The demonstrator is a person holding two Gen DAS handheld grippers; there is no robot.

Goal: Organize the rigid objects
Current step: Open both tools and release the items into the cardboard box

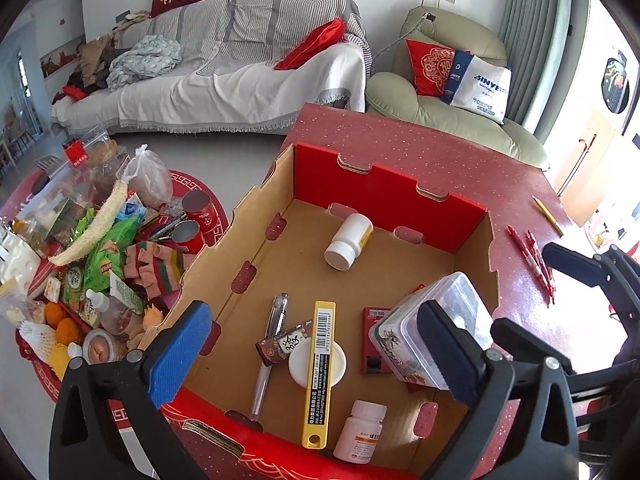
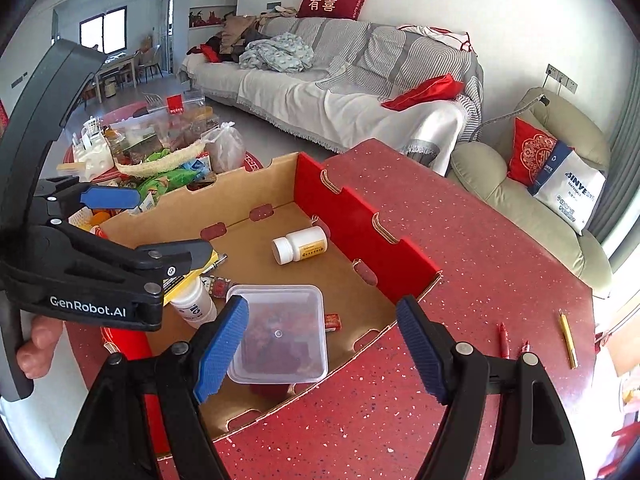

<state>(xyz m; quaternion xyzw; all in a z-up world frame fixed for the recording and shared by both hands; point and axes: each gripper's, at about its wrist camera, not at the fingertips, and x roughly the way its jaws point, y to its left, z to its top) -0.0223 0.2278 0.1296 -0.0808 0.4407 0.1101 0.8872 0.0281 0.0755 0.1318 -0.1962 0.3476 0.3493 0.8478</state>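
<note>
- Both tongs stand with jaws apart and hold nothing: the left gripper (image 1: 316, 354) is spread to its widest above the near part of the cardboard box (image 1: 256, 216), and the right gripper (image 2: 322, 350) hangs open over the near right corner of the same box.
- Just in front of the right gripper, the clear plastic container (image 2: 280, 332) sits inside the box; it is boxy, with a smooth see-through lid and a printed wall, and no pad presses on it.
- Between the left fingers lie hard things on the box floor: a long yellow blade case (image 1: 318, 372), flat and slim; a silver pen (image 1: 270, 344), thin and round; a white pill bottle (image 1: 360, 432), smooth plastic.
- Farther ahead, a second white bottle (image 1: 348, 242) lies on its side near the red back wall.
- My judgement: the container is already placed, so the step in hand is to go for a next rigid thing.
- To the right of the tongs, outside the box, red pens (image 1: 532, 258) and a yellow pencil (image 1: 546, 210) wait on the speckled red table (image 1: 400, 140); these are thin, so the next move needs a low, well-centred pinch.
</note>
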